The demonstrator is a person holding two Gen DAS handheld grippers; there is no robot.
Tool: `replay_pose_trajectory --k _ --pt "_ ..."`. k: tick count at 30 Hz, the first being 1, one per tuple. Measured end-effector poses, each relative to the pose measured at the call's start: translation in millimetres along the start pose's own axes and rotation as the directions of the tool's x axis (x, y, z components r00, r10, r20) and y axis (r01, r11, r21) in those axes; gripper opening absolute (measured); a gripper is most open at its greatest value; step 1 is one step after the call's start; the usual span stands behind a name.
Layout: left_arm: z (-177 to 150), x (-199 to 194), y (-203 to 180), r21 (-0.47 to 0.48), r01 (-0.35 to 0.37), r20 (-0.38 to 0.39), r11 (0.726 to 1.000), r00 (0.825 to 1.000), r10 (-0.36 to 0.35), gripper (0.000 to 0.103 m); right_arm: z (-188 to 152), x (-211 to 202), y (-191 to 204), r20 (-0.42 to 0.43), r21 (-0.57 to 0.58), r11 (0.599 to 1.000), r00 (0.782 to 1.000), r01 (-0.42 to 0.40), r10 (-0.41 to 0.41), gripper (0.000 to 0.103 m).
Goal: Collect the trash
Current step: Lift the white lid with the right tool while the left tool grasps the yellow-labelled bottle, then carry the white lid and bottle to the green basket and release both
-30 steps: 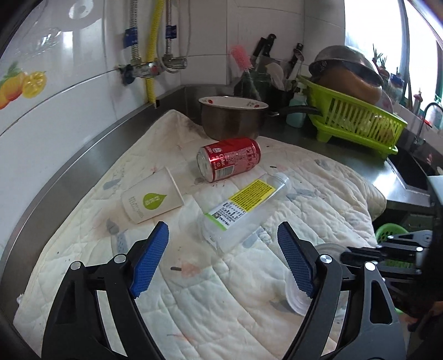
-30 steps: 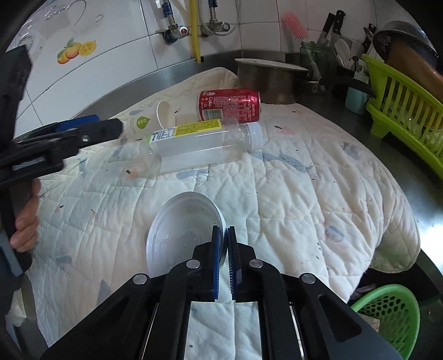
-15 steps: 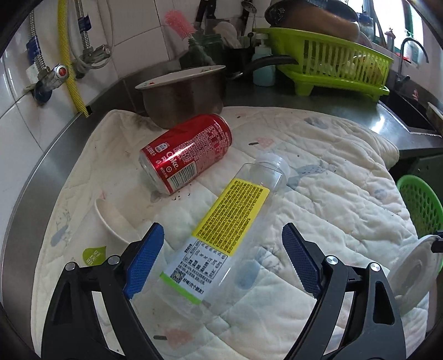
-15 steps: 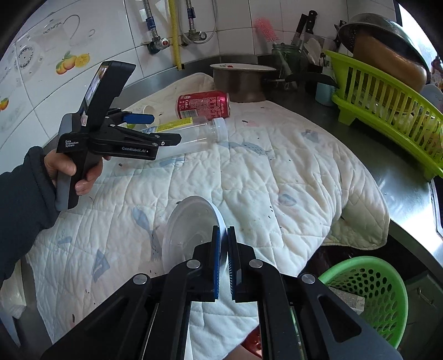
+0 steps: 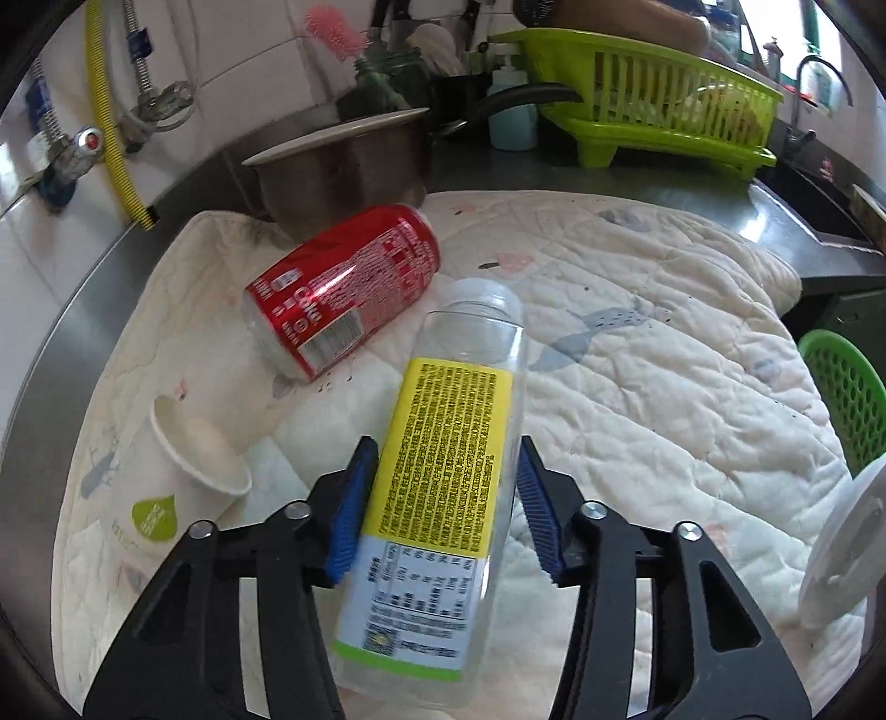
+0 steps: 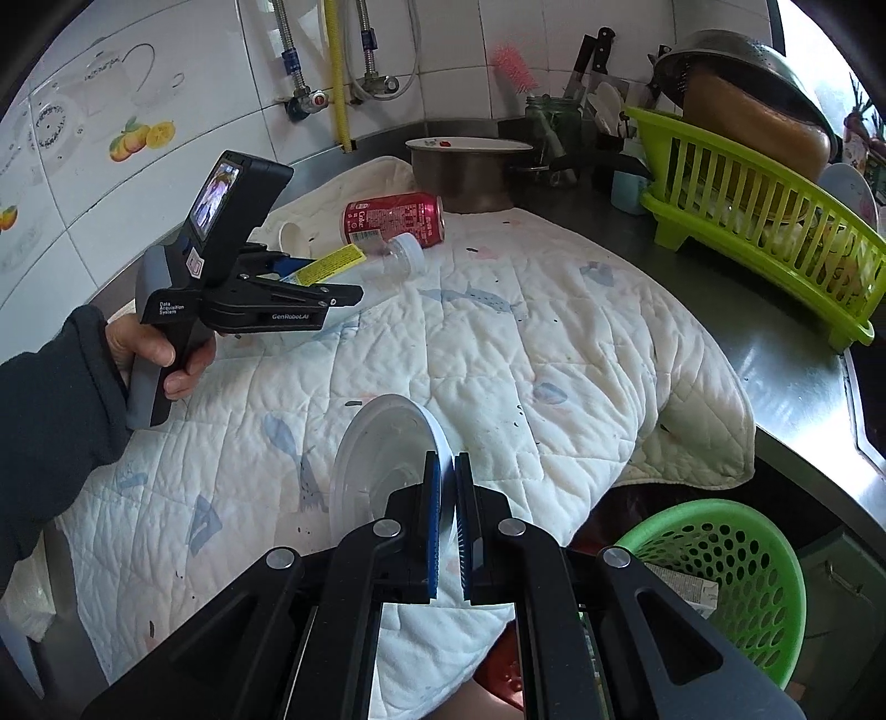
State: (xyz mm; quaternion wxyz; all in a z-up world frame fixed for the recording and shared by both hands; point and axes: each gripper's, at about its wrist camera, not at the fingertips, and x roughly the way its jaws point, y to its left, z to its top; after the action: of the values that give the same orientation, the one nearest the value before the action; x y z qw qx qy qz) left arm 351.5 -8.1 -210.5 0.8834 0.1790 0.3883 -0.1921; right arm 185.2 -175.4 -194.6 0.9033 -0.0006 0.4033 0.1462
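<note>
I see a quilted cloth (image 6: 554,343) spread over the steel counter (image 6: 775,343). A steel pot (image 5: 343,166) stands at its far edge. A green dish rack (image 6: 764,221) is at right, a pink brush (image 5: 332,33) behind the pot, a yellow hose (image 6: 338,72) on the tiled wall.

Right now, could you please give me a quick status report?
Left tool closing around clear bottle. Right tool shut on plastic lid. Cola can lies beside the bottle.

The clear plastic bottle with the yellow label (image 5: 448,482) runs out of sight at the bottom between the black arms, so its base is hidden. The round translucent plastic lid (image 5: 841,543) gets chopped by the right edge. Green perforated plastic basket (image 5: 847,399): only a sliver shows.
</note>
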Motion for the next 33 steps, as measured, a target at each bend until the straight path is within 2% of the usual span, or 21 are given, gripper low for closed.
replay_pose_trajectory --k 4,11,14,19,22,27,33 --pt "-11 -16 2 -0.095 -0.029 -0.007 0.995 1.000 0.028 0.043 1 -10 0 0.021 0.004 1.000 1.000 -0.007 0.007 0.006" --pt "-36 -76 5 -0.274 -0.033 0.058 0.961 0.997 0.051 0.042 0 -31 -1 0.059 0.012 1.000 0.998 -0.017 0.016 0.005" --pt "-43 -104 -1 -0.309 -0.044 0.091 0.950 0.993 0.076 0.042 -2 -41 -2 0.076 0.017 1.000 0.997 -0.020 0.019 0.005" --pt "-51 -151 -16 -0.367 -0.006 0.161 0.930 0.984 0.070 0.042 -4 -65 -4 0.121 0.022 1.000 0.993 -0.013 0.010 0.005" --pt "-52 -174 -34 -0.363 0.024 0.200 0.931 0.978 0.053 0.042 -8 -80 -12 0.145 0.035 0.999 0.989 0.003 -0.009 0.005" --pt "-44 -201 -79 -0.298 0.068 0.251 0.952 0.968 0.010 0.042 -27 -100 -41 0.142 0.086 0.994 0.987 0.066 -0.078 0.005" --pt "-28 -213 -137 -0.211 0.148 0.287 0.966 0.954 -0.084 0.042 -64 -116 -91 0.088 0.144 0.967 0.970 0.212 -0.226 0.005"
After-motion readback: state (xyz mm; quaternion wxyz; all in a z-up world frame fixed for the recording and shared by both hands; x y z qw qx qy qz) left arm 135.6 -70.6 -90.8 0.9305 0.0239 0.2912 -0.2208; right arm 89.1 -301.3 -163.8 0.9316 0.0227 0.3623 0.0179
